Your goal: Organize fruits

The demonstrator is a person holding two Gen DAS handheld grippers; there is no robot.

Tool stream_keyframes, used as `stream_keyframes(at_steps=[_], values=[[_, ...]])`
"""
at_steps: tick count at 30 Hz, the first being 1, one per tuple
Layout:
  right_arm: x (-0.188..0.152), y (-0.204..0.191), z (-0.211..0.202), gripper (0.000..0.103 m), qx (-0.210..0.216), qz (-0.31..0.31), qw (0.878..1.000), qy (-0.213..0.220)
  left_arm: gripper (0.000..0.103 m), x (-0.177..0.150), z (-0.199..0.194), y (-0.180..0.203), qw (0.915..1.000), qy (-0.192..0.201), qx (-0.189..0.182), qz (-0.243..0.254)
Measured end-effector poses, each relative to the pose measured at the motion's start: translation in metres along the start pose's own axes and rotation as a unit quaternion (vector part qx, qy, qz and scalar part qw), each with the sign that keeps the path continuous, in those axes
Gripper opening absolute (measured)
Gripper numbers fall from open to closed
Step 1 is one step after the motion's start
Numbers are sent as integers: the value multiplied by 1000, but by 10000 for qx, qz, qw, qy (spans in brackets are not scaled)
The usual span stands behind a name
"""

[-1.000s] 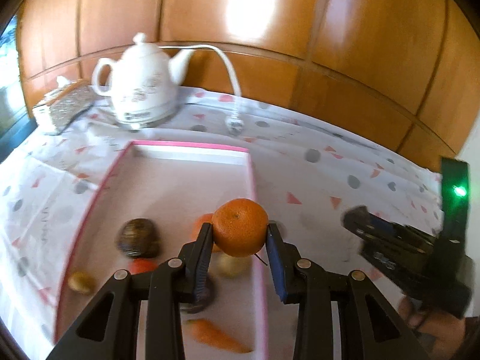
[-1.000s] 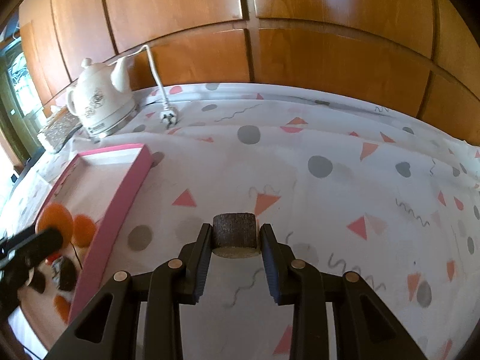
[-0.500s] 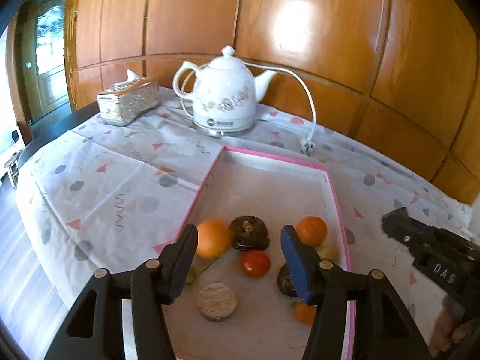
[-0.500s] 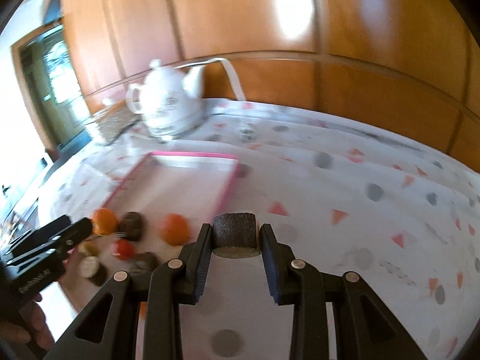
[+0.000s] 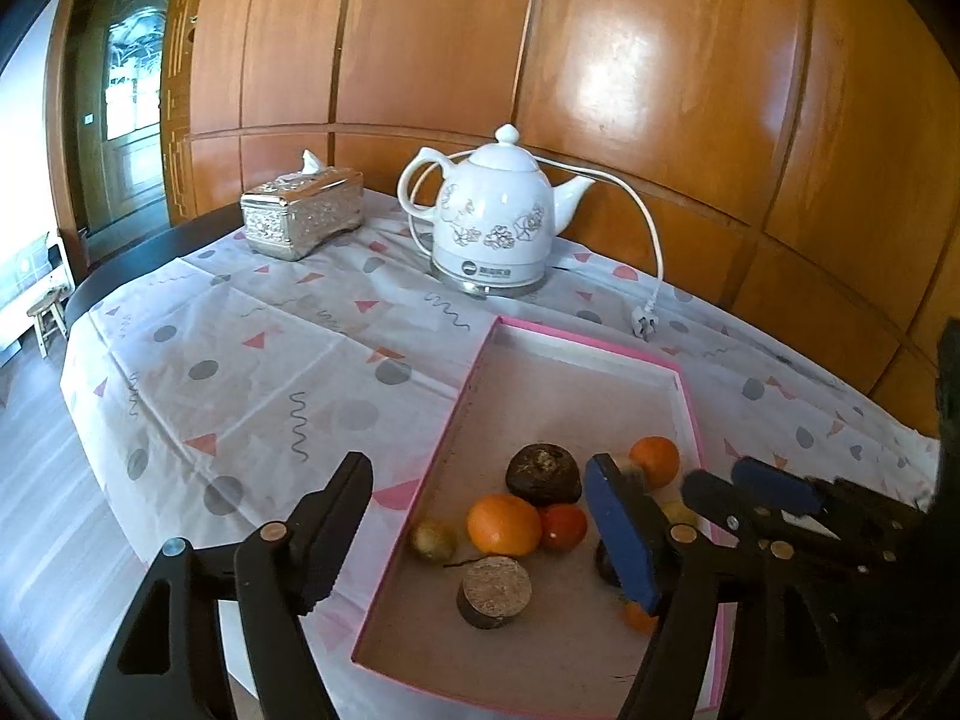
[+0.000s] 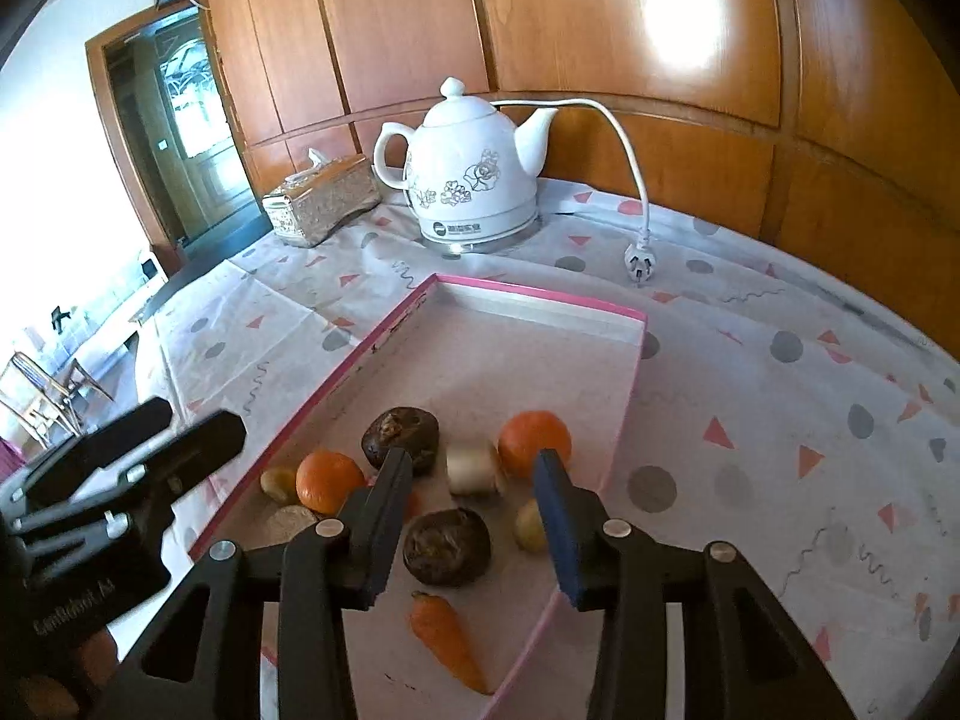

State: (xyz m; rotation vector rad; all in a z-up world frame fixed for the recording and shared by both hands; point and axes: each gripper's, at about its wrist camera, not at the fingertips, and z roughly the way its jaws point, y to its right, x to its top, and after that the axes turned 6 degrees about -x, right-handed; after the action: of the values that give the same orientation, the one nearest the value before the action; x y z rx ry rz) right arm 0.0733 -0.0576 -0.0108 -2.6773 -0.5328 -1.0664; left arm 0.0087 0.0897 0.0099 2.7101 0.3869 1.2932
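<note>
Two hand-held grippers hover over a pink-rimmed tray (image 6: 336,369) of produce on a table draped in a patterned cloth (image 6: 780,420). The right gripper (image 6: 474,516) has its jaws spread wide and holds nothing; between its fingers, at the tray's near end, lie a dark round fruit (image 6: 447,546) and a small yellowish fruit (image 6: 529,525), with a carrot (image 6: 447,639) nearest the near edge. The left gripper (image 5: 480,516), likewise gaping and empty-handed, straddles the tray's left rim, its left finger (image 5: 333,516) over the cloth and its blue-padded right finger (image 5: 621,525) over the fruit. Within its span sit a cut cylindrical piece (image 5: 495,591), a small brownish fruit (image 5: 432,539), an orange (image 5: 504,525) and a red tomato (image 5: 563,527). Just beyond lie a second dark fruit (image 6: 401,432), a whitish cylinder (image 6: 474,468) and a second orange (image 6: 534,441) near the tray's right rim. The tray's far half is bare. Past the tray's far edge, a white floral electric kettle (image 6: 471,180) stands on its base, its unplugged cord (image 6: 639,255) lying on the cloth. A silver tissue box (image 6: 324,204) sits at the table's far left, against a wood-panelled wall (image 6: 600,30).
</note>
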Motion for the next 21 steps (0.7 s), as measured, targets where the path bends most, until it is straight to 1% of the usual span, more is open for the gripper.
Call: stream_keyframes(at_steps=[2,6,9,11,13,14,15,21], values=[[-4,1,-5,43,-57,17,10000,6,77,-1,-1,-1,10000,2,35,-23],[-12,5,-12,43,-232,102,9996,85,80,-2,-2,-1,10000,11,90,-20],[-18,7,-19,43,-427,139,9989,144,86,-3,-4,-1,10000,4,78,-24],[-23,7,-24,43,-528,146,9983,193,92,-4,-5,0,10000,16,94,-25],[-27,7,-28,43,-600,153,9978,219,95,-6,-7,2,10000,35,80,-3],[-29,6,-29,43,-629,155,9976,230,100,-7,-9,3,10000,43,82,14],[-31,5,-31,43,-643,150,9975,235,102,-7,-10,4,9999,45,95,27],[-39,2,-34,43,-708,91,9972,240,103,-10,-16,12,9998,67,123,151]])
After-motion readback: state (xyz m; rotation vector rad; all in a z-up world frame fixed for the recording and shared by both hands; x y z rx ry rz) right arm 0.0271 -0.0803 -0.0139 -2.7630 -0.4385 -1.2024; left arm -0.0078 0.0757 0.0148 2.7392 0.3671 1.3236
